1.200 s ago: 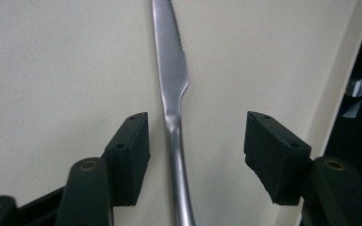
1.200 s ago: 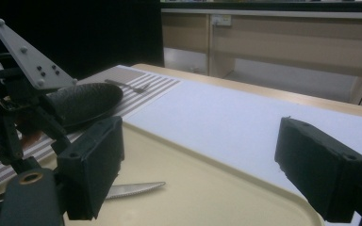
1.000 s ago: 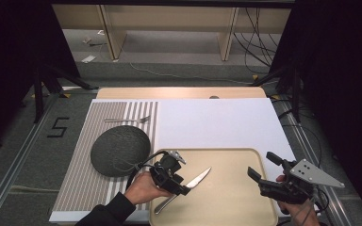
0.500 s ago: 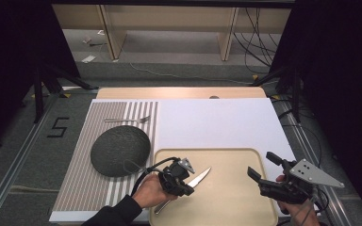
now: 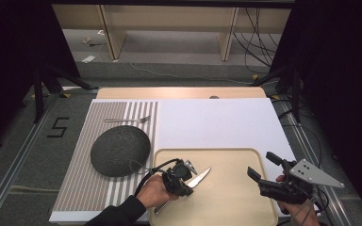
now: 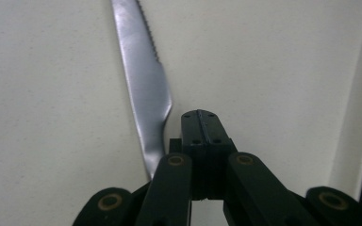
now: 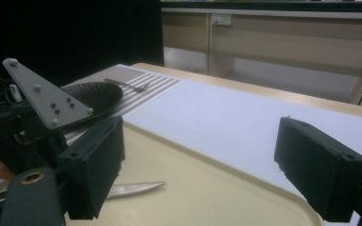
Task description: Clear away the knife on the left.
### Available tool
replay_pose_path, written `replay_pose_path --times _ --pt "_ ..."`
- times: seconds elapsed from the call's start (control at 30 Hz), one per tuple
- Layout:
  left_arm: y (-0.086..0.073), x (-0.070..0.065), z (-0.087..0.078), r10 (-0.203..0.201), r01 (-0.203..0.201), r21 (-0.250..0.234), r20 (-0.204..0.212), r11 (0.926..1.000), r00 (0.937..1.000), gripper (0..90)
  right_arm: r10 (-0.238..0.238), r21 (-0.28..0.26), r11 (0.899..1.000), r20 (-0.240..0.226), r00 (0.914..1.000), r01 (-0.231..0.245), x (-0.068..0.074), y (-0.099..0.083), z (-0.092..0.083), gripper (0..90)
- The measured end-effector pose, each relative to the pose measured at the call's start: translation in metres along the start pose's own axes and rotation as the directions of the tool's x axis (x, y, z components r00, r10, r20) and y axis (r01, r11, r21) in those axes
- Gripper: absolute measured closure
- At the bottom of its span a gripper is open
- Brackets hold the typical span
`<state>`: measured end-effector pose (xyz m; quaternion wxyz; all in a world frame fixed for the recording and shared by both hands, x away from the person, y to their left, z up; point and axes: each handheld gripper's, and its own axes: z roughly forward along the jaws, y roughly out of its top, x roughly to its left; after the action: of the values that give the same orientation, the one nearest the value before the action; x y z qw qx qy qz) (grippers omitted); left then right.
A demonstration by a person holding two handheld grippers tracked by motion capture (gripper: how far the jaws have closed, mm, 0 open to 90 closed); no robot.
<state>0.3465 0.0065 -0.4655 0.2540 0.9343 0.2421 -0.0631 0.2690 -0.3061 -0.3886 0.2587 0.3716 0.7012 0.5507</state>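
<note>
Left tool sits low over the tray, jaws pressed together with nothing between them; the knife lies flat on the tray just beside them. Looks like the knife has just been set down or is about to be picked; can't tell which. Right tool is spread wide, idle at the tray's right edge. Next move probably involves the plate or fork on the striped mat.

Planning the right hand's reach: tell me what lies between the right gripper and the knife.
Bare tray surface between the right gripper and the knife, per the high view.
</note>
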Motion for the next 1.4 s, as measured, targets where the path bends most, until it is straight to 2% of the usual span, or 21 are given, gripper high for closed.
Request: replay_pose_path --times 0.13,0.37,0.57,0.87,1.13,1.4 --pt "0.001 0.003 0.000 -0.013 0.013 0.001 -0.017 0.9999 0.9998 89.7 0.000 -0.002 1.000 -0.001 1.0000 0.000 0.000 0.000 0.000 17.7" --pt "0.004 0.005 0.001 -0.004 0.003 -0.006 -0.048 1.0000 0.9989 89.7 0.000 0.001 1.000 -0.001 1.0000 0.000 0.000 0.000 0.000 17.8" --pt "0.002 0.012 -0.002 -0.042 0.042 -0.010 -0.062 0.9991 0.9972 89.7 0.002 0.001 1.000 0.001 1.0000 -0.002 0.000 0.000 0.000 17.8" --pt "-0.009 0.028 -0.013 -0.122 0.121 -0.012 -0.073 0.9926 0.9899 89.7 0.003 0.000 1.000 0.003 1.0000 -0.003 0.000 0.000 0.000 17.9" --pt "-0.017 0.036 -0.019 -0.152 0.151 -0.021 -0.082 0.9883 0.9849 89.8 0.003 -0.002 1.000 0.004 1.0000 -0.003 0.000 0.000 0.000 17.9" --pt "-0.026 0.042 -0.024 -0.189 0.187 -0.031 -0.071 0.9818 0.9794 89.8 0.004 0.002 1.000 0.006 1.0000 -0.004 0.000 0.000 -0.001 18.0"
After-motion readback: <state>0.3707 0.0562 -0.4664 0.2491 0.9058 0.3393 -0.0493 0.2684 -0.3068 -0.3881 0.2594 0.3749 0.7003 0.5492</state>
